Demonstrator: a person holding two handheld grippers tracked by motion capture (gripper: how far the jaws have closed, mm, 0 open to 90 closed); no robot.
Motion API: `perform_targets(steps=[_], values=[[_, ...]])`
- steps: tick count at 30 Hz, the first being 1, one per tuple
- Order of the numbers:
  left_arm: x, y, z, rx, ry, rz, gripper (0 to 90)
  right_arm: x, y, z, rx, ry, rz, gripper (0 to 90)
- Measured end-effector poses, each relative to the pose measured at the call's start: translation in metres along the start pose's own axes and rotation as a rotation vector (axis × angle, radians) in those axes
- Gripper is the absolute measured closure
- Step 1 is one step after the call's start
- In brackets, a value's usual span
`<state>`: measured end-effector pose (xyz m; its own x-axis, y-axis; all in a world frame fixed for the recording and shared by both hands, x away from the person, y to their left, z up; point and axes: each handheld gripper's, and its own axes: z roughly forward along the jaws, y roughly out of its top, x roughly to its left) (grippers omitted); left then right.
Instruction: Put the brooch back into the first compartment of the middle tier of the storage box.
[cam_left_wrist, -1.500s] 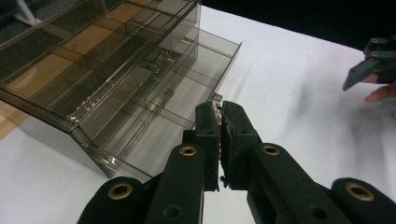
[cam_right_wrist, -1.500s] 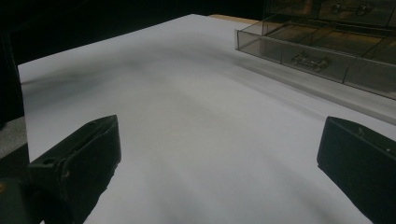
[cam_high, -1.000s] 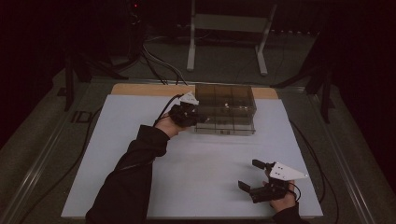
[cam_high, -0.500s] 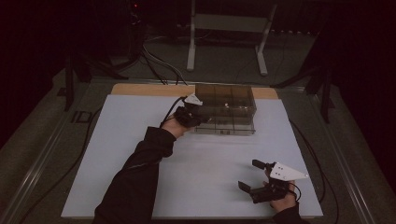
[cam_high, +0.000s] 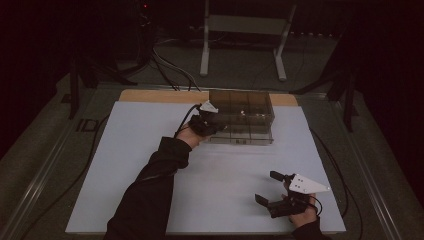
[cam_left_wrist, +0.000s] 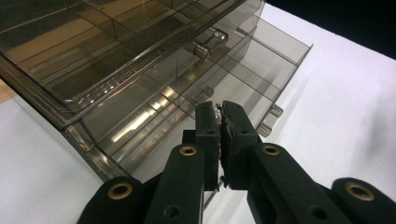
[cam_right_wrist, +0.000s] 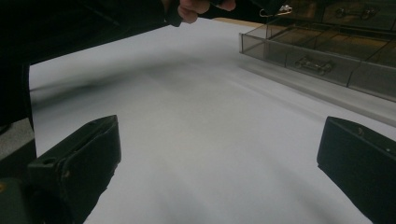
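**Organiser box: left gripper closed at the open drawer, right gripper idle**

Organiser box (cam_high: 242, 116), a smoky see-through case with divided compartments, sits at the far middle of the white worktop (cam_high: 125, 165), its front facing the person. In the left gripper view one shallow drawer (cam_left_wrist: 261, 70) stands slid part-way out of the case, its partitions visible and, as far as can be told, nothing lying in them. A second drawer above it carries a clear bar handle (cam_left_wrist: 208, 42) and looks pushed in.

The left gripper (cam_high: 209, 121) is at the box's left front corner, held over the pulled-out drawer. Its jaws are pressed together, tip against tip; a small pale sliver seems to sit between the pads (cam_left_wrist: 231, 126), but it is too small to tell whether anything is pinched there or whether that is only the pad lining. The tips hover close to the drawer's front partition; contact cannot be judged.

The right gripper (cam_high: 274, 189) rests near the front right of the worktop, well apart from the box, jaws spread wide with bare worktop between them.

Judging from how things lie, the drawer is already open, so the opening step looks done. What is left is probably placing or picking something in a compartment, then pushing the drawer back in.
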<state>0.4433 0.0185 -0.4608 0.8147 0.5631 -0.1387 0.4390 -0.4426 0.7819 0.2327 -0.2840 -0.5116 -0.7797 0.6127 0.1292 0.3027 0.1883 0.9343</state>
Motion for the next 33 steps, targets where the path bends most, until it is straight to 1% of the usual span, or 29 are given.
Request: perform_targets(steps=[3,5,8,9,10,12,13,16,17,19,24,26,27,28,29,32,33], values=[[0.001,-0.001,0.002,-0.007,-0.002,-0.012,87.2,0.000,0.000,0.000,0.001,0.000,-0.001,0.0],[0.001,-0.002,0.005,-0.008,0.002,-0.010,87.2,0.000,0.000,0.000,0.000,-0.001,-0.003,0.0],[0.000,-0.003,0.008,-0.013,-0.007,-0.014,87.2,0.000,0.000,-0.001,-0.001,0.001,0.001,0.0],[0.000,-0.003,0.010,-0.010,-0.003,-0.008,87.2,0.000,0.000,-0.001,-0.003,0.000,-0.002,0.0],[0.000,-0.004,0.011,-0.014,0.002,-0.010,87.2,0.000,0.000,-0.001,-0.002,0.000,-0.002,0.0],[0.000,-0.004,0.013,-0.015,-0.006,-0.019,87.2,0.000,0.000,0.000,0.001,0.001,-0.003,0.0],[0.000,-0.005,0.014,-0.016,-0.003,-0.024,87.2,0.000,0.000,0.000,0.001,0.002,-0.003,0.0],[0.000,-0.005,0.017,-0.007,0.001,-0.021,87.1,0.000,0.000,-0.001,0.002,0.001,-0.003,0.0],[0.000,-0.005,0.017,-0.008,0.006,-0.018,87.1,0.000,0.000,-0.001,0.002,0.001,-0.003,0.0],[0.000,-0.006,0.017,-0.014,0.002,-0.017,87.2,0.000,0.000,0.000,0.002,0.001,-0.004,0.0],[0.000,-0.007,0.020,0.001,0.009,-0.027,87.1,0.000,0.000,-0.001,0.002,0.003,-0.003,0.0],[0.001,-0.007,0.022,0.021,0.011,-0.026,87.0,0.000,0.000,-0.001,0.000,0.003,-0.005,0.0],[0.001,-0.007,0.022,0.021,0.011,-0.026,87.1,0.000,0.000,-0.001,0.000,0.003,-0.005,0.0],[0.000,-0.007,0.023,0.042,0.021,-0.027,87.1,0.000,0.000,-0.001,0.001,0.004,-0.003,0.0],[0.001,-0.008,0.024,0.046,0.017,-0.034,87.0,0.000,0.000,0.000,0.002,0.005,-0.001,0.0],[0.002,-0.008,0.024,0.056,0.026,-0.034,87.0,0.000,0.000,0.000,0.001,0.003,-0.001,0.0],[0.002,-0.008,0.023,0.050,0.028,-0.036,87.1,-0.001,0.000,0.000,0.003,0.003,-0.001,0.0]])
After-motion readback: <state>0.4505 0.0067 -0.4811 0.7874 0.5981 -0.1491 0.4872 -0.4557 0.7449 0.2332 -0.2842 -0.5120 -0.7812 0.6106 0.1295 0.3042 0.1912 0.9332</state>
